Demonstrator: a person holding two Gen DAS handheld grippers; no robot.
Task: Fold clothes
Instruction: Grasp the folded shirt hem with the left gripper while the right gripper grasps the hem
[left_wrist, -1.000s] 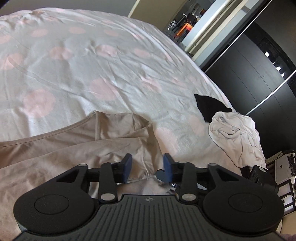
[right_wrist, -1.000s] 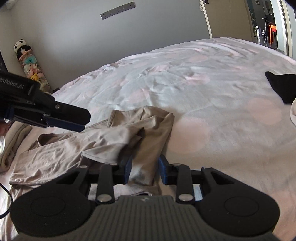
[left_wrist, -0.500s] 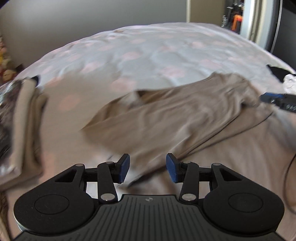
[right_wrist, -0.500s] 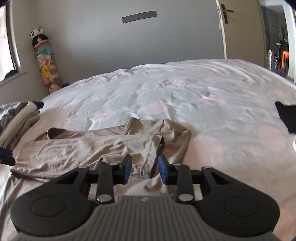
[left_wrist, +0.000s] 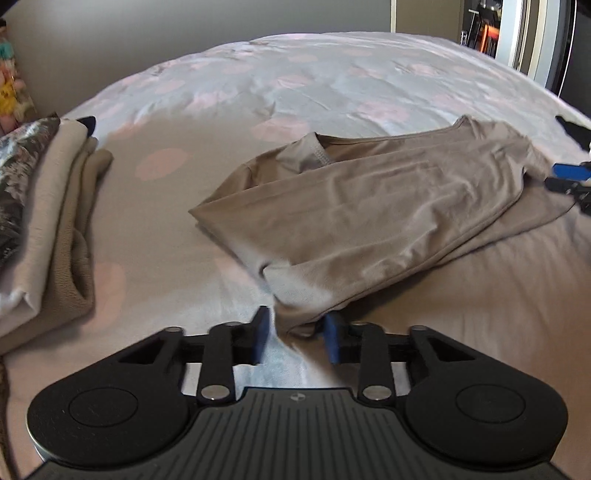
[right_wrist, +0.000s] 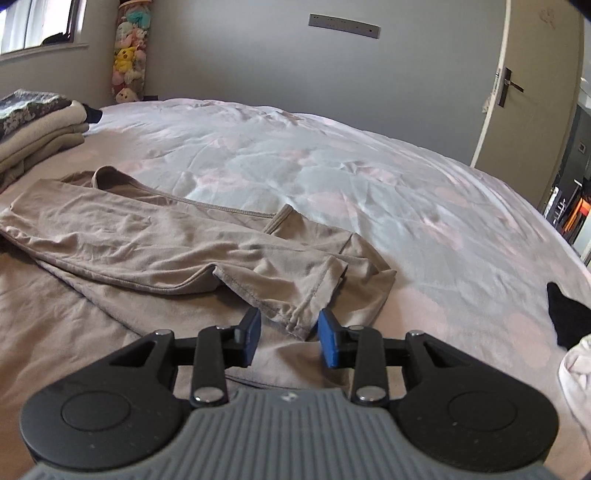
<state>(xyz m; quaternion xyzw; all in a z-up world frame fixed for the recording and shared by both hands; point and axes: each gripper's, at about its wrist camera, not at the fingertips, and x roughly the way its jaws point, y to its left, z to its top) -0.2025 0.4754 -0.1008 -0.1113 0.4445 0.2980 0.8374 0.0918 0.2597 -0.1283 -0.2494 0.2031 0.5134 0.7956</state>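
Observation:
A tan garment (left_wrist: 369, 218) lies partly folded on the bed, a long layer laid over a wider one; it also shows in the right wrist view (right_wrist: 155, 243). My left gripper (left_wrist: 295, 338) is open, its jaws on either side of the garment's near corner, not closed on it. My right gripper (right_wrist: 288, 336) is open at the garment's other end, with a hemmed edge just between and ahead of its jaws. The right gripper's blue fingertips (left_wrist: 569, 171) show at the right edge of the left wrist view.
A stack of folded clothes (left_wrist: 48, 221) sits on the bed at the left, also in the right wrist view (right_wrist: 40, 125). A black garment (right_wrist: 569, 317) and a white one (right_wrist: 576, 373) lie at the right. The bed sheet (right_wrist: 369, 177) is pale with pink spots.
The left gripper swung round from the right end of the garment to its left end. The right gripper let go of the fold it held, and the layer now lies flat.

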